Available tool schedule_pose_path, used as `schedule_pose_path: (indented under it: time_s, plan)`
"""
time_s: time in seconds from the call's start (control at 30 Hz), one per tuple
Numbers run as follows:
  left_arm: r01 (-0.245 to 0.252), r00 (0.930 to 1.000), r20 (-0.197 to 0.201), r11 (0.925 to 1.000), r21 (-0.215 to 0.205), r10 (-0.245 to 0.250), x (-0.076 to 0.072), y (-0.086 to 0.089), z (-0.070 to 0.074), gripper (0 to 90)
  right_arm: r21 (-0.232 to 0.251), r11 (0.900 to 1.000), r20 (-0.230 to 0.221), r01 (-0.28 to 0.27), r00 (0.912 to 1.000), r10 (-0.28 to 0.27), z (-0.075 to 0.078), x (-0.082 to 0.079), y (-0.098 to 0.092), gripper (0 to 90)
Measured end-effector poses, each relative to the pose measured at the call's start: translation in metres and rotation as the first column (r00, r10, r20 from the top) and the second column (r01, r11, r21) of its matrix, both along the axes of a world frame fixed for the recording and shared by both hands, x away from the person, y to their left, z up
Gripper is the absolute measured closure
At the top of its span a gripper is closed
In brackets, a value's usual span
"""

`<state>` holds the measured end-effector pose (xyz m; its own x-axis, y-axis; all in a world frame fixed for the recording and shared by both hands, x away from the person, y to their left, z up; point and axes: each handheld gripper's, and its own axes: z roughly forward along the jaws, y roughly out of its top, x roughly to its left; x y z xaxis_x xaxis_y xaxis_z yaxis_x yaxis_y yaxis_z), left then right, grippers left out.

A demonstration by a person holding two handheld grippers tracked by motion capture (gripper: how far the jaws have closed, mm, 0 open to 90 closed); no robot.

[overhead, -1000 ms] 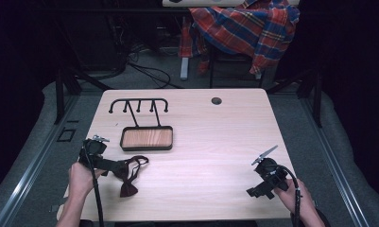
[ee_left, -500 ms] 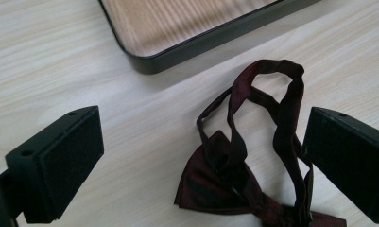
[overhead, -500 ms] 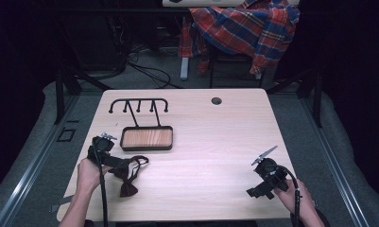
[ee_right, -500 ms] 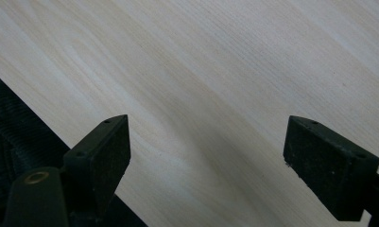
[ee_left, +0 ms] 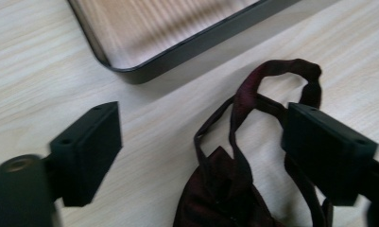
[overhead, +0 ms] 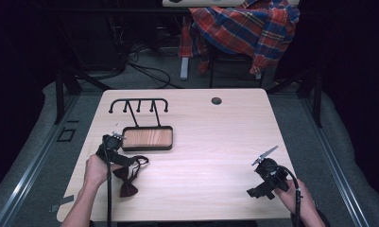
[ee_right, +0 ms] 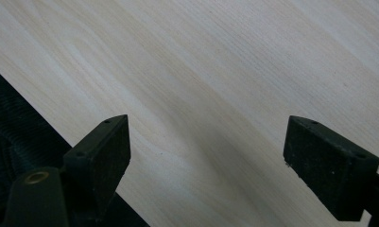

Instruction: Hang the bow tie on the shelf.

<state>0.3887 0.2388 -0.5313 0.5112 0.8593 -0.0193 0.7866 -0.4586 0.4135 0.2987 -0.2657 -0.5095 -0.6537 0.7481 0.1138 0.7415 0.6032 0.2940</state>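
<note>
A: Left gripper view, item one: the left gripper, jaws spread wide and clamped on nothing. Between them lies a dark red bow tie with its thin strap looped upward.

B: Is it touching the tie?

A: The strap passes just beside the right-hand jaw; I cannot tell whether they touch. The spread seems set to take in the strap, and that is my judgement only.

B: Item two?

A: A shallow tray with a black rim and a wood-grain floor, near the tie but apart from it. From the high view, a black rack with hooks rises behind the tray, probably for hanging the tie.

B: And the other hand?

A: Right gripper view: the right gripper, jaws equally apart, holding nothing, over bare pale table near its edge. In the high view it is well apart from the tie, seemingly parked while the left gripper works.

B: Beyond the table?

A: A plaid shirt draped over a chair.
</note>
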Motion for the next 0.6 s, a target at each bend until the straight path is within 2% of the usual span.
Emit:
schedule_pose_path:
  time_s: [0.07, 0.13, 0.2, 0.43, 0.5, 0.53, 0.6]
  plan:
    - [0.004, 1.0000, 0.001, 1.0000, -0.003, -0.004, 0.000, -0.001, -0.001, 25.1, -0.004, 1.000, -0.003, -0.003, 1.0000, 0.003, 0.000, 0.000, 0.000, 15.4]
    - [0.033, 0.9994, -0.012, 0.9995, -0.001, -0.033, 0.000, -0.003, -0.002, 31.9, -0.021, 1.000, -0.012, -0.015, 0.9998, 0.015, 0.001, 0.001, 0.000, 15.4]
    - [0.044, 0.9990, -0.008, 0.9990, 0.004, -0.044, 0.001, -0.004, -0.003, 41.8, -0.006, 1.000, -0.001, 0.003, 1.0000, -0.003, 0.000, 0.000, 0.000, 15.5]
    - [0.084, 0.9964, -0.014, 0.9963, 0.020, -0.083, 0.005, -0.010, -0.006, 55.7, -0.009, 1.000, -0.002, 0.001, 1.0000, -0.001, -0.001, 0.000, 0.000, 15.5]
    - [0.096, 0.9952, -0.023, 0.9953, 0.017, -0.095, 0.006, -0.011, -0.007, 57.7, -0.011, 1.000, -0.005, 0.004, 1.0000, -0.004, -0.001, 0.000, 0.000, 15.4]
    - [0.109, 0.9936, -0.035, 0.9937, 0.027, -0.108, 0.007, -0.011, -0.008, 61.7, -0.011, 1.000, -0.002, 0.004, 1.0000, -0.004, -0.001, 0.000, 0.000, 15.5]
    - [0.106, 0.9937, -0.042, 0.9938, 0.033, -0.104, 0.007, -0.011, -0.010, 65.2, -0.021, 1.000, -0.008, -0.006, 0.9999, 0.006, 0.000, 0.001, -0.001, 15.5]
